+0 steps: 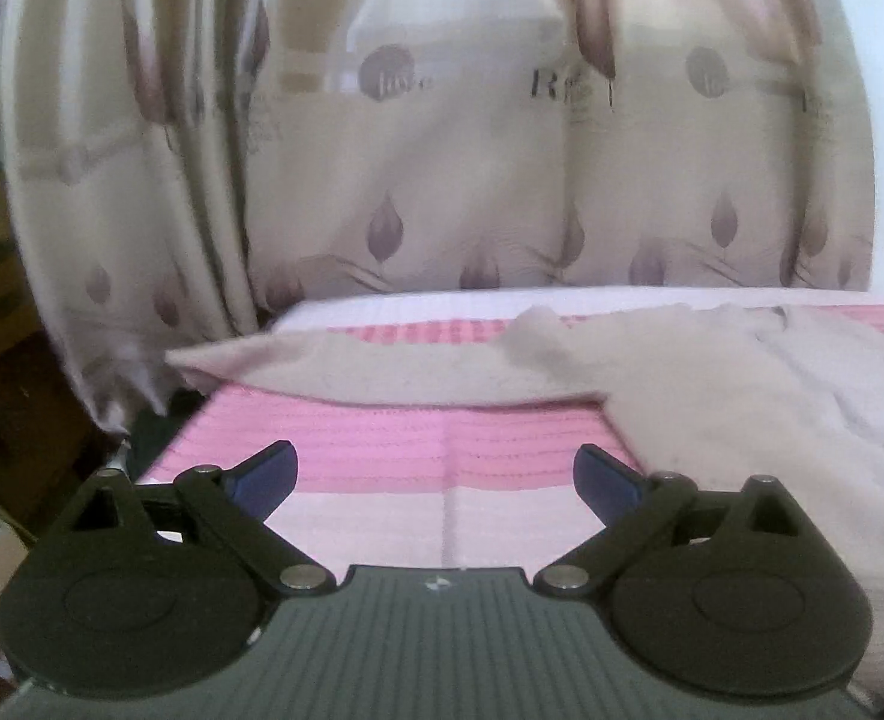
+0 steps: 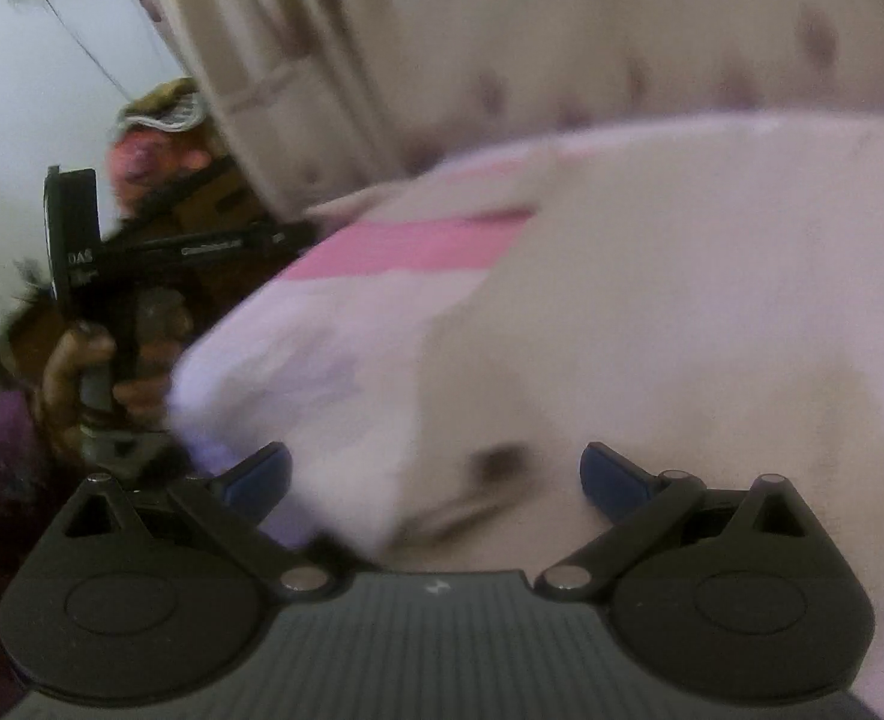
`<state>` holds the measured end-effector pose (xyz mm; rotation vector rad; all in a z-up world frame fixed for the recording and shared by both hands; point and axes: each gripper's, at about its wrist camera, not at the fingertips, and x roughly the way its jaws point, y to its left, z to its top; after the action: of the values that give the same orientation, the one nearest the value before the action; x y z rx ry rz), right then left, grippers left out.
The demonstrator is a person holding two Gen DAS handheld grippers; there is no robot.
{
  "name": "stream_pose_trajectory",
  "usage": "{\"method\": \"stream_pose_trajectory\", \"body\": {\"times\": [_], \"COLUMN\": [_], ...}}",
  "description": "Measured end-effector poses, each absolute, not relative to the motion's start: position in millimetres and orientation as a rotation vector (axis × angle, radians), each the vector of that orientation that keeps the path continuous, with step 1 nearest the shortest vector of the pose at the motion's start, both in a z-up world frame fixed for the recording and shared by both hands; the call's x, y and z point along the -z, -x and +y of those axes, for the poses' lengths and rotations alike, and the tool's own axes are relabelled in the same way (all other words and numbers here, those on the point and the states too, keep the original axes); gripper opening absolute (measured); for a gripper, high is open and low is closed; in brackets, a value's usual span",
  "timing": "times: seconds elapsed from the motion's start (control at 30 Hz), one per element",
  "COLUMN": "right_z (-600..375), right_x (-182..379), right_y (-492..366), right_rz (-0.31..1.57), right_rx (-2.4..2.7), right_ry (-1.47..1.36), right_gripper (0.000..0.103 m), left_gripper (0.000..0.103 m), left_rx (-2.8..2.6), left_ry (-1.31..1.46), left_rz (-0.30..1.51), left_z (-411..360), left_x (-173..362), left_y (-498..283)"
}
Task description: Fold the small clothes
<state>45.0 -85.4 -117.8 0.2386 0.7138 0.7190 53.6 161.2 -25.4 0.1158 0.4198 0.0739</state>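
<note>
Beyond my black left gripper (image 1: 435, 474) with its dark blue fingertips (image 1: 264, 474) lies a pink-and-pale striped bedsheet (image 1: 381, 438). To its right spreads an off-white small garment (image 1: 742, 396). Farther ahead hangs a cream curtain with mauve leaf prints (image 1: 417, 180).

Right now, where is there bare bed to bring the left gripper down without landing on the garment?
Bare pink sheet lies straight ahead of the open left gripper, bordered by the sleeve beyond, the garment on the right and the bed edge on the left. The right side is crowded: cloth fills the space in front of the right gripper.
</note>
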Motion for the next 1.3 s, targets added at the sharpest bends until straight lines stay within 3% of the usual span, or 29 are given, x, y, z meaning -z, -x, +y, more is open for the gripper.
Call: {"method": "stream_pose_trajectory", "body": {"times": [0.13, 0.27, 0.63, 0.8, 0.87, 0.9, 1.2, 1.3], "right_z": [-50, -58, -283, -393, -429, -441, -536, -501], "right_x": [103, 94, 70, 72, 76, 80, 110, 115], "right_y": [-21, -3, 44, 30, 20, 13, -44, -53], "right_rz": [0.679, 0.648, 0.358, 0.334, 0.341, 0.350, 0.382, 0.502], "right_rx": [-1.072, -1.038, -0.179, 0.053, 0.088, 0.101, 0.048, -0.164], "right_ry": [-0.257, -0.181, -0.326, -0.452, -0.535, -0.586, -0.861, -0.742], "right_gripper": [0.103, 0.103, 0.103, 0.090, 0.069, 0.065, 0.065, 0.069], "left_gripper": [0.103, 0.103, 0.101, 0.101, 0.101, 0.101, 0.101, 0.102], "left_rx": [-0.073, -0.017, 0.199, 0.197, 0.178, 0.170, 0.166, 0.176], "left_ry": [-0.111, -0.081, -0.017, 0.006, -0.022, -0.032, 0.023, 0.048], "left_rz": [0.373, 0.391, 0.490, 0.511, 0.529, 0.536, 0.614, 0.609], "left_z": [162, 146, 39, 9, 1, 0, 10, 13], "left_x": [2, -7, 38, 67, 79, 83, 98, 99], "left_y": [-39, -36, -70, -97, -107, -110, -128, -125]}}
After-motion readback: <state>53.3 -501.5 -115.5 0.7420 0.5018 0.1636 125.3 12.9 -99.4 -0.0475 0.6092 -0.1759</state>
